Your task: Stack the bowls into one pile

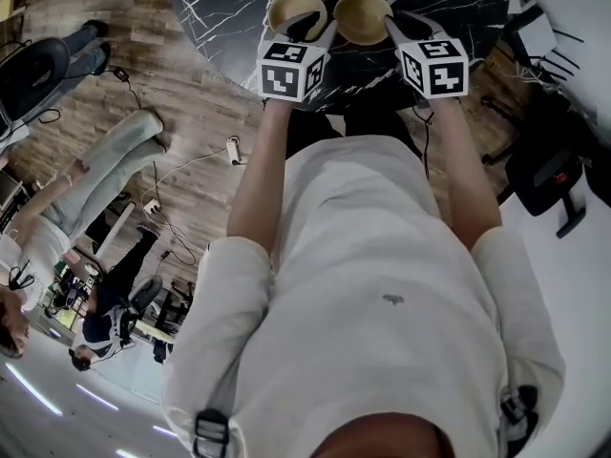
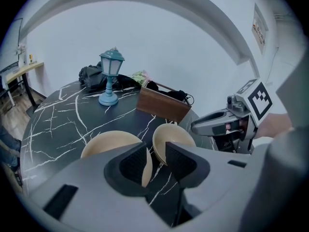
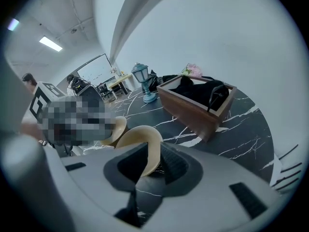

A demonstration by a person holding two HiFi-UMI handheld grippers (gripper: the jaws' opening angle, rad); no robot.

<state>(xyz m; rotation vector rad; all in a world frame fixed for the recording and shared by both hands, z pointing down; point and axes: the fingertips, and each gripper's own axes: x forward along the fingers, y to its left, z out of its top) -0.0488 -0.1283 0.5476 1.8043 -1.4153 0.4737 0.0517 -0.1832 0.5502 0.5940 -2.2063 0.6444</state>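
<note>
- Head view, looking steeply down: a person holds a gripper in each hand over the near edge of a black marbled bench [image 1: 229, 8].
- Two tan bowls sit side by side on the bench, just beside each other and not stacked: the left bowl [image 1: 291, 8] and the right bowl [image 1: 361, 15].
- The left gripper [image 1: 310, 29] reaches to the left bowl's near rim. The right gripper [image 1: 406, 24] reaches to the right bowl's near rim.
- Left gripper view: the jaws stand wide apart. The left bowl's rim stands between them, close to the left pad, with a clear gap to the right pad.
- Right gripper view: the jaws are apart around the right bowl's rim, which stands upright between the pads. They do not look clamped on it.
- Farther back on the bench stand a small blue lamp [image 2: 110, 76] and a brown wooden box [image 2: 161, 104], well apart from the bowls.
</note>
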